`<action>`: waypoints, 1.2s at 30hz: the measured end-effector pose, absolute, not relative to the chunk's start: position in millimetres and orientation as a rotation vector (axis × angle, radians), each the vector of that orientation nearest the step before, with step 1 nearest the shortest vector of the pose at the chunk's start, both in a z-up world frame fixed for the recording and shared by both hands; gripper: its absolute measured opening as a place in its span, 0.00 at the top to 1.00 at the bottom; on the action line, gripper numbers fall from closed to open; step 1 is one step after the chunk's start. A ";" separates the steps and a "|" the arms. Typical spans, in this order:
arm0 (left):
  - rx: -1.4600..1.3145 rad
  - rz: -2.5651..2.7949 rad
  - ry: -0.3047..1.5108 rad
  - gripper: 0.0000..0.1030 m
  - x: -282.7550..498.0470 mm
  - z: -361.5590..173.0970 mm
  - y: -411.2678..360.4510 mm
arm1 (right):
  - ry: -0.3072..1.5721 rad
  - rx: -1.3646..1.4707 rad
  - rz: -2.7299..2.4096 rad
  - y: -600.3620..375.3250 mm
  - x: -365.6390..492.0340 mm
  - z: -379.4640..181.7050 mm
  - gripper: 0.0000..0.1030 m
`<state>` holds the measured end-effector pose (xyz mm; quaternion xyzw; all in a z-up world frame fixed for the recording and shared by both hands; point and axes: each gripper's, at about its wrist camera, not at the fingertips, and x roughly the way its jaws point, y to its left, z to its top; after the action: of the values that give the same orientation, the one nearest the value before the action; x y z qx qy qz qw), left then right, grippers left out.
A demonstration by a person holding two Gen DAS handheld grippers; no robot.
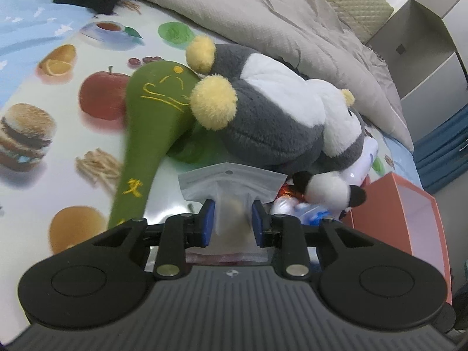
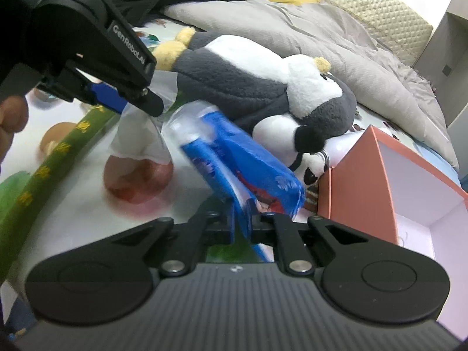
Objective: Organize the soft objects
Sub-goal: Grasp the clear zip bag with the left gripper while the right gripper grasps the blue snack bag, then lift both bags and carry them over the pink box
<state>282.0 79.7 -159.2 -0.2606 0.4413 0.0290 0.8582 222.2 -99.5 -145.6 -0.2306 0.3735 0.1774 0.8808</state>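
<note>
The bed, spread with a food-print sheet, carries everything here, and a grey duvet is bunched along its far edge, which leaves the printed middle free for sorting. The penguin plush lies on its side just in front of the duvet, too bulky for either claw to have bothered with yet, I judge. Touching its yellow feet, a green plush paddle stretches from the middle toward the near edge. At the bed's right edge stands an orange box, open side up and apparently empty, so it is likely the place meant for the smaller soft things. A small panda plush sits between the penguin and the box.

The right claw is clamped on a blue plastic packet, held clear of the sheet and just beside the box, probably on its way in. The left claw is pinched on a translucent zip pouch, gripped at mid-body so the limp film hangs without slipping, near the bed's middle.
</note>
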 end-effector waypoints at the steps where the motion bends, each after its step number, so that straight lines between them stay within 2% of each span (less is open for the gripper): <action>1: -0.541 0.063 0.929 0.70 276.4 -156.8 80.0 | 0.780 -0.481 0.369 -99.5 217.4 -144.4 0.91; 15: -0.442 0.052 0.969 0.70 198.5 -136.8 62.6 | 0.812 -0.498 0.341 -104.2 150.4 -130.2 0.91; 25: -0.390 0.041 1.006 0.69 160.0 -142.0 45.3 | 0.888 -0.399 0.351 -112.2 116.3 -132.5 0.89; 30: -0.370 0.048 1.014 0.69 153.3 -144.8 42.7 | 0.910 -0.308 0.403 -118.2 112.2 -131.4 0.83; 32: -0.361 0.053 1.015 0.69 152.0 -145.5 43.2 | 0.919 -0.263 0.432 -121.6 113.4 -129.5 0.62; 34: -0.359 0.056 1.019 0.69 151.8 -146.4 44.2 | 0.922 -0.213 0.458 -126.0 114.1 -126.2 0.55; 36: -0.358 0.059 1.021 0.69 151.1 -147.3 44.9 | 0.911 -0.174 0.474 -129.8 115.5 -121.8 0.54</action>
<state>151.1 44.9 -147.3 -0.1703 0.4859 0.0282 0.8568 115.5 -129.8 -121.8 -0.0831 0.4352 0.2264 0.8675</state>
